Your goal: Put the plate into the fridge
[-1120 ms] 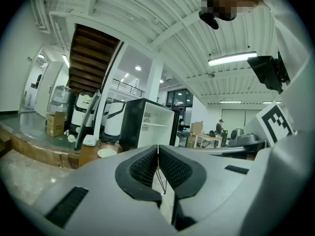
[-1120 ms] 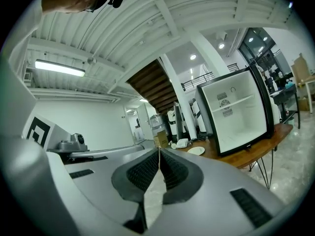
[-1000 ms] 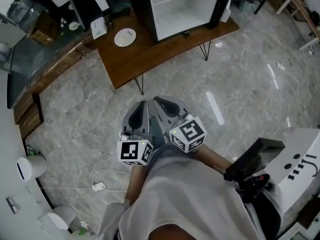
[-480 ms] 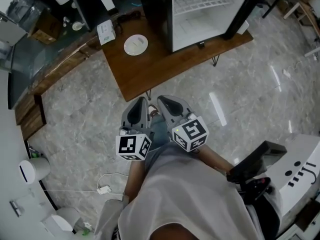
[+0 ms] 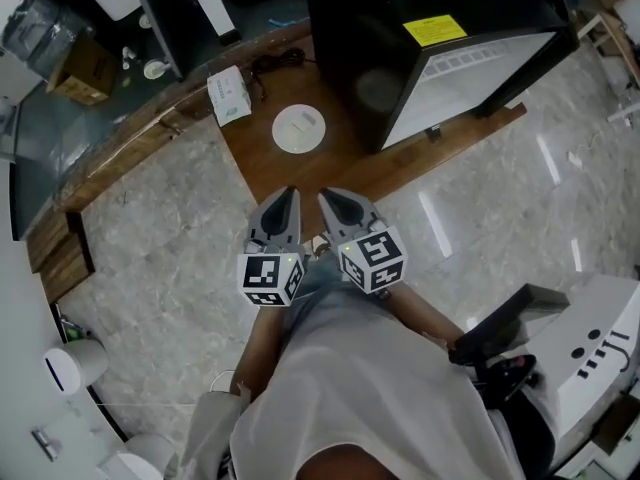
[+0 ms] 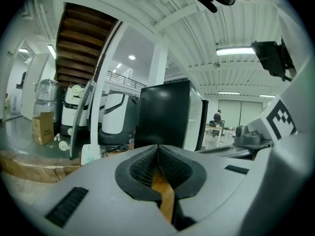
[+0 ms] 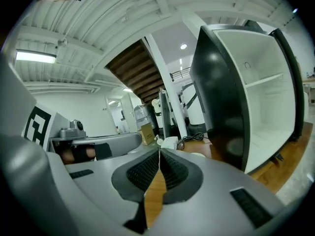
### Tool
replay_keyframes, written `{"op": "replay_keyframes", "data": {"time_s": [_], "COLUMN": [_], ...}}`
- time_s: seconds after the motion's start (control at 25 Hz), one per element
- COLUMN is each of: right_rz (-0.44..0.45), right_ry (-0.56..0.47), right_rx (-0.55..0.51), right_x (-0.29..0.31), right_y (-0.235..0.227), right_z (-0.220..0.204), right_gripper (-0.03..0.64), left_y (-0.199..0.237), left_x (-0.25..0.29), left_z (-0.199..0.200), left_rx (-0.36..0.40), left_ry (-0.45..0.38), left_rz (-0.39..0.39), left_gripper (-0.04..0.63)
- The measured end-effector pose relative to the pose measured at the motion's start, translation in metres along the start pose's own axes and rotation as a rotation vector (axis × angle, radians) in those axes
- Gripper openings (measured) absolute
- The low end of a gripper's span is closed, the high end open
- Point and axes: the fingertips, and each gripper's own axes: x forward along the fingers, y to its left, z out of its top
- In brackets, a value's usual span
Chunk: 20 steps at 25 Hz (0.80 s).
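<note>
both grippers, left (image 5: 287, 208) and right (image 5: 335, 206), are clenched empty near the table (image 5: 350, 173); the plate (image 5: 299, 128) lies on it beside the fridge (image 5: 420, 58).

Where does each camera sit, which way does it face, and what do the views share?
Head view: on the person's head, facing steeply down at the table, plate and fridge; shows the shirt, left hand-held gripper and right hand-held gripper.
Left gripper view: on the left hand-held gripper, looking along its shut jaws at the fridge's dark side; the right one shows at right.
Right gripper view: on the right hand-held gripper, looking along its shut jaws into the open fridge; the left one shows at left.
Shared: all three show the fridge.
</note>
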Motion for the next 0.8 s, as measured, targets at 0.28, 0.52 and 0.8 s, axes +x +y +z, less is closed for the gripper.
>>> {"op": "replay_keyframes", "data": {"time_s": [0.28,0.52,0.8], "right_rz": [-0.093,-0.195,-0.244], "right_ry": [0.134,0.227,0.264], "right_rx": [-0.039,-0.012,0.031], "right_x": [0.090,0.129,0.168], "right_y": [-0.021,-0.060,-0.104], "right_z": [-0.022,-0.048,-0.060], "right_gripper": [0.020,0.020,0.020], "left_y": [0.085,0.146,0.195], "left_x": [0.062,0.109,0.168], "left_z": [-0.027,-0.069,-0.130], "left_rx": [0.058,0.047,0.006], "left_ry": [0.079,0.224,0.401], "left_rz": [0.000,-0.058,-0.049], "left_gripper": [0.023,0.023,0.025]}}
